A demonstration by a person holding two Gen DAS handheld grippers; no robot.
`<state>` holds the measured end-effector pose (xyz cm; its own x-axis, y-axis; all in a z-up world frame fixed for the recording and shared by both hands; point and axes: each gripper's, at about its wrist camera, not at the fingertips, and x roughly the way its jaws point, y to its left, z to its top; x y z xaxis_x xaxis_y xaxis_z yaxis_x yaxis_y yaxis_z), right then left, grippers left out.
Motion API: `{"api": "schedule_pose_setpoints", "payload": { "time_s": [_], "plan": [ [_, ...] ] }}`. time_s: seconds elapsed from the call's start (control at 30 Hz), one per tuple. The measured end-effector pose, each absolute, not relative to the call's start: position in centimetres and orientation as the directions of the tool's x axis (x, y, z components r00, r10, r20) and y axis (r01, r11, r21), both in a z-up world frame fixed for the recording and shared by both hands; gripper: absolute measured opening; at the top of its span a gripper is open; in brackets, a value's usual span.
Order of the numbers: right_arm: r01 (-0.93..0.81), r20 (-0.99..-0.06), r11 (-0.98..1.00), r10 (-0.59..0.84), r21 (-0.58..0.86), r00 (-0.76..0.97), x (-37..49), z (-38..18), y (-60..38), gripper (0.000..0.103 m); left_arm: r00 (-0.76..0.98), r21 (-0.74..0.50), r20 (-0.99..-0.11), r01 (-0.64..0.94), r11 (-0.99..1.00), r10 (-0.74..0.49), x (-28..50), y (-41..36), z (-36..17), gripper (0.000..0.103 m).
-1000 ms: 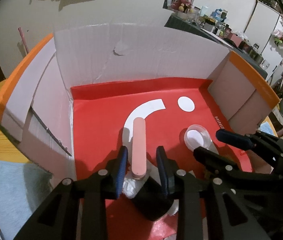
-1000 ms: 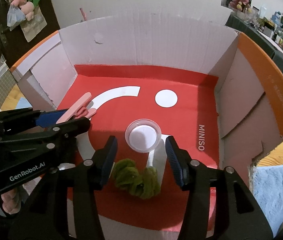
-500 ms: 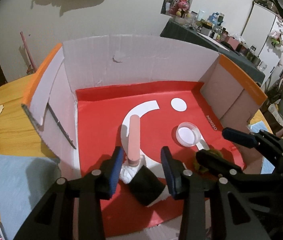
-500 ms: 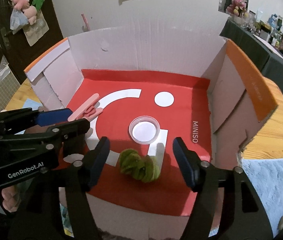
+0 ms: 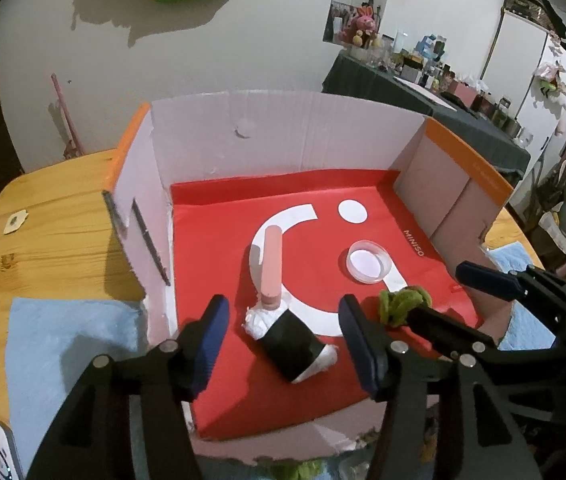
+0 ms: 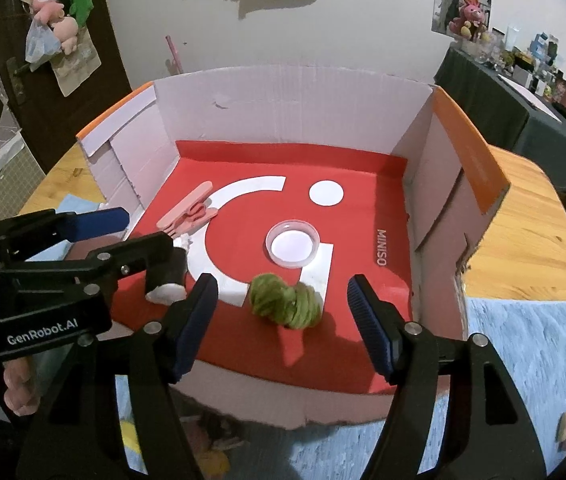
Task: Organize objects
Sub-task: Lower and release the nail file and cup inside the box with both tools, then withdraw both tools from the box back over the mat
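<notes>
1. The left gripper [image 5: 283, 336] has its jaws opening and grips nothing; the black roll with white crumpled ends [image 5: 289, 340] lies on the box floor between and below its blue pads [image 5: 213, 332], apart from them.
2. The right gripper [image 6: 283, 316] also has its jaws opening, and they are empty; the green knotted fabric scrunchie [image 6: 285, 306] rests on the floor between the fingers, touched by neither.
3. Just beyond the black roll, a pink plastic clip [image 5: 271, 268] stands touching its far end; in the right wrist view it lies partly on the white arc of the print.
4. A clear round shallow dish [image 6: 293, 243] sits near the middle, just behind the scrunchie.
5. All four things lie inside the open cardboard box with orange-edged flaps and a red printed floor [image 5: 283, 148], on a wooden table [image 5: 55, 224] with blue cloths [image 6: 523, 344].
6. Judging by this, both placements look finished. A few blurred items show below the near box edge, so more sorting may remain.
</notes>
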<state>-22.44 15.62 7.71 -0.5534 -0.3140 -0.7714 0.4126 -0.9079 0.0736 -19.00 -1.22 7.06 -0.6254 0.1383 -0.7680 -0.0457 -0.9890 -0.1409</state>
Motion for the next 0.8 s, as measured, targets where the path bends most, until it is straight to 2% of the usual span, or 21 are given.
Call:
{"api": "schedule_pose_setpoints", "payload": {
  "time_s": [0.1,0.3,0.4,0.63,0.8],
  "plan": [
    [0.411,-0.765,-0.909,-0.316,0.073,-0.562,-21.8,8.0,15.8,0.073,-0.632,-0.142,-0.762,-0.044,-0.989,0.138,-18.5,-1.3,7.3,0.065],
    [0.409,-0.756,-0.91,-0.316,0.07,-0.573,-20.6,8.5,16.0,0.074,-0.647,-0.141,-0.751,-0.041,-0.989,0.134,-17.4,-1.3,7.7,0.07],
    [0.408,-0.753,-0.91,-0.317,0.071,-0.577,-20.1,8.6,16.2,0.078,-0.658,-0.137,-0.743,-0.033,-0.99,0.125,-16.9,-1.4,7.9,0.077],
    [0.413,-0.75,-0.908,-0.319,0.068,-0.579,-19.0,8.8,16.2,0.079,-0.672,-0.131,-0.731,-0.03,-0.991,0.117,-15.7,-1.5,8.4,0.083],
    [0.417,-0.742,-0.906,-0.325,0.067,-0.587,-18.1,9.2,16.2,0.084,-0.681,-0.125,-0.724,-0.025,-0.992,0.109,-15.0,-1.6,8.7,0.084]
  ]
}}
